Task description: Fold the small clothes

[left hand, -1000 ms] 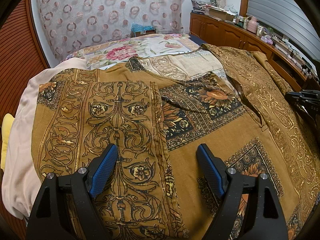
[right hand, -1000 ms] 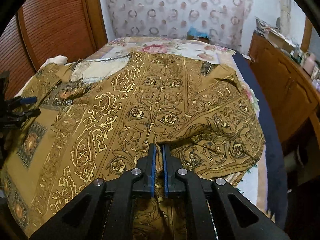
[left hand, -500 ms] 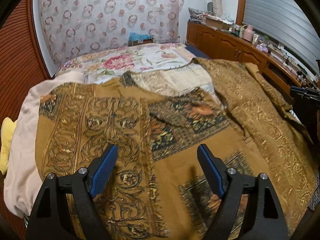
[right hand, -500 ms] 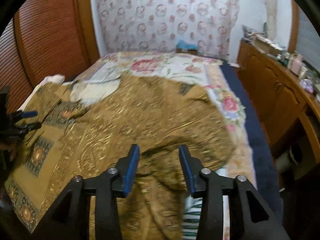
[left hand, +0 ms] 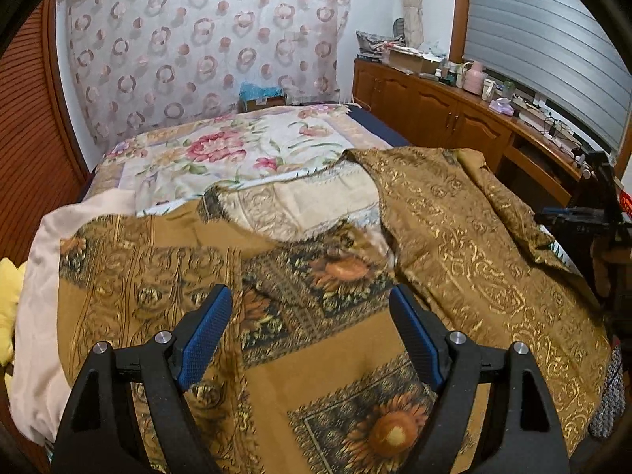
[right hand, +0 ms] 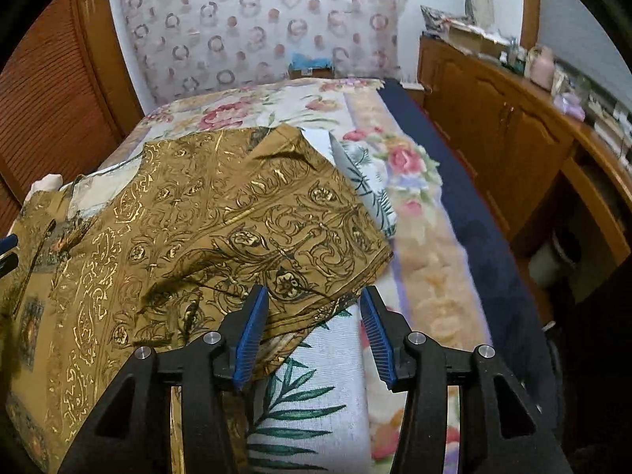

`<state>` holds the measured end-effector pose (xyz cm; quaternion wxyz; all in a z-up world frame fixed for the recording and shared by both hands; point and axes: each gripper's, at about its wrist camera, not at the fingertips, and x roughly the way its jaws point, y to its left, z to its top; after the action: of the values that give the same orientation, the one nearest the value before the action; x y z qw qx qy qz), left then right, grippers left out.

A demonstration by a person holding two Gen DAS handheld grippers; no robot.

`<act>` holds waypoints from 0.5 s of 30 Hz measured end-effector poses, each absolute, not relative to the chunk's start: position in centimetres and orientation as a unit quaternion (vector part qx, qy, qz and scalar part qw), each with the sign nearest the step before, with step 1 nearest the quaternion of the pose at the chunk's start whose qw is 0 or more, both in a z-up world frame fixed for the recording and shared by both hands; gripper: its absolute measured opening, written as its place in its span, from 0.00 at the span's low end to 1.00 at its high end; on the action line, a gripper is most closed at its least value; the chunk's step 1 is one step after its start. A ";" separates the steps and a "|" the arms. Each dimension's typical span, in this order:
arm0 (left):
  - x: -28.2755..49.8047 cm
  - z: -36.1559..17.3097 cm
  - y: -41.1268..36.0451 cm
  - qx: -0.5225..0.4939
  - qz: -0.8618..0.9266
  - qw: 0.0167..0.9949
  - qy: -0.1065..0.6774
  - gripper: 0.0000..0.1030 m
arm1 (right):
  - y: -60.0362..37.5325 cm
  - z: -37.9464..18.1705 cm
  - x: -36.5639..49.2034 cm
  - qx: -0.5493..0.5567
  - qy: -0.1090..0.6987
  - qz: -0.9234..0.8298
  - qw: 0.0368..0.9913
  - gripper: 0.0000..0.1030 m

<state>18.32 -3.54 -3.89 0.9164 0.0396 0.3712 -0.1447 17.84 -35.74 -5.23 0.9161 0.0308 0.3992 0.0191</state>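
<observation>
lying on the bed, the brown garment is half folded; the left gripper is held wide and empty; the right gripper is opening, nothing between; a fresh edge should be gripped next.

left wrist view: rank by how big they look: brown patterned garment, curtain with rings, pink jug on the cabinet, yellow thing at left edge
1. Brown patterned garment, fills most of the lower frame, though it lies nearest the camera.
2. Curtain across the back wall.
3. Yellow thing, cut off by the frame edge, so its size is unsure.
4. Pink jug, far off on the cabinet.
</observation>
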 end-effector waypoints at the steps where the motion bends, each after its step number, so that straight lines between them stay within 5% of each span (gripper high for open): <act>1: 18.4 -3.7 -3.7 0.040 -0.143 0.917 0.370 0.80 | -35.9 -5.4 18.0 0.035 0.402 0.021 0.915 0.49; 15: 19.2 -3.4 -4.0 0.036 -0.142 0.920 0.364 0.80 | -37.2 -6.1 19.5 0.033 0.403 0.028 0.914 0.48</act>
<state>19.20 -3.97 -3.37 0.9200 0.0362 0.3636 -0.1418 19.47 -37.20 -6.11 0.9141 0.0332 0.4032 0.0284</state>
